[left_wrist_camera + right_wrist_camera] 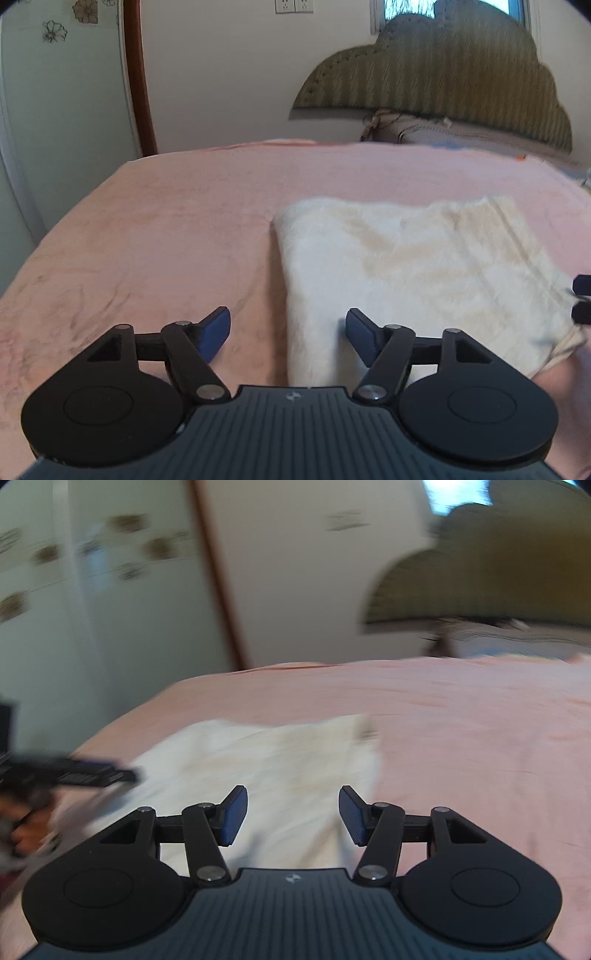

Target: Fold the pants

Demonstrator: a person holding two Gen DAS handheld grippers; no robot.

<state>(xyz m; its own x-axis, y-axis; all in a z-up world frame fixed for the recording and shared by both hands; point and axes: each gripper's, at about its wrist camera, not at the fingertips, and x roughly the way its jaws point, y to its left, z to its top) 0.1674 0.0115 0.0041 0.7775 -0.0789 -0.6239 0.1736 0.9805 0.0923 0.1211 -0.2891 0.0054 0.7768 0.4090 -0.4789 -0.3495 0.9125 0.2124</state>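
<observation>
Two grippers are mine to drive, and I start with the left wrist view. My left gripper (288,334) has its blue pads spread wide with nothing between them. The pants (413,273) are cream and fluffy, folded into a flat block on the pink blanket (166,229). They lie ahead of my left gripper and mostly to its right. The left edge of the pants runs down between my two pads, so the left pad sits over pink blanket and the right pad sits over the pants. I cannot tell if the pads touch the cloth. At the far right edge I see the dark tips of my right gripper (581,299), near the right side of the pants. Behind the bed stands a green headboard (461,74).

Now the right wrist view, which is blurry. My right gripper (293,814) is spread wide too and holds nothing. The pants (266,768) lie just ahead of it and reach off to the left. The right edge of the pants lies close to my right pad. My left gripper (92,771) shows as a dark smear at the left, by the left side of the pants.
</observation>
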